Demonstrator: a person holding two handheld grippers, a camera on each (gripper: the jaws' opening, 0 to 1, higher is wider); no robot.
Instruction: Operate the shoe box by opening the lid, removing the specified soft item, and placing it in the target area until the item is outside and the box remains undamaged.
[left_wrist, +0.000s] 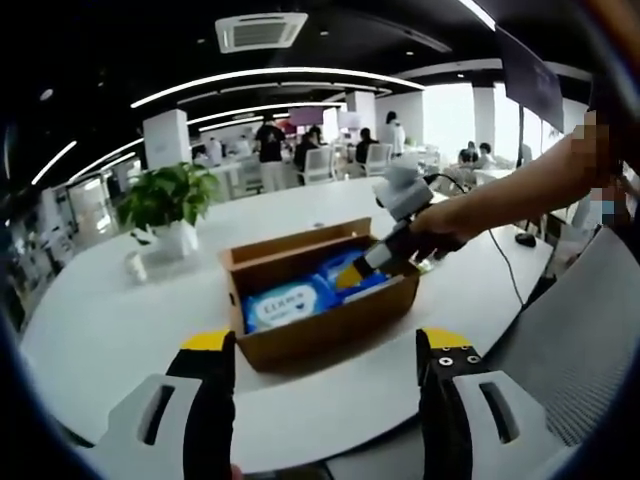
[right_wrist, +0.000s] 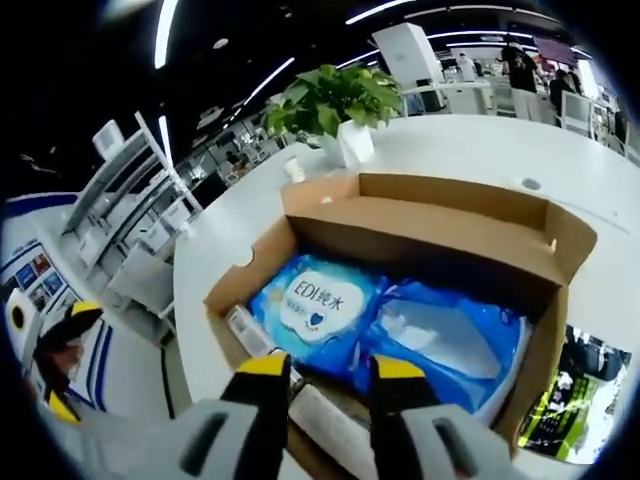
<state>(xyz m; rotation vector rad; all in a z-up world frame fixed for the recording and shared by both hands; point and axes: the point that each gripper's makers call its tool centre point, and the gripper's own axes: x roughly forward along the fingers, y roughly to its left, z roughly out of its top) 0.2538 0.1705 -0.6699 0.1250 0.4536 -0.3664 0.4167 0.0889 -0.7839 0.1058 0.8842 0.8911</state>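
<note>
**Open box on the white table, right gripper over the blue packs**

In the left gripper view, the left gripper (left_wrist: 325, 375) hangs back from the table edge with its jaws spread wide and nothing between them. Beyond it, the cardboard shoe box (left_wrist: 330, 325) sits on the round white table (left_wrist: 110, 320) with its lid folded back on the far side. A blue wipes pack (left_wrist: 290, 303) lies inside. The right gripper (left_wrist: 352, 272), held by a person's hand (left_wrist: 445, 222), reaches down into the right half of the box. A potted plant (left_wrist: 168, 205) stands far left of the box.

In the right gripper view, the right gripper (right_wrist: 328, 368) is at the near wall of the shoe box (right_wrist: 560, 250), jaws narrow and closing on nothing. Just past them lie the labelled wipes pack (right_wrist: 315, 305) on the left and a second blue pack (right_wrist: 450, 340) touching it on the right. The potted plant (right_wrist: 335, 105) stands beyond the box.
</note>
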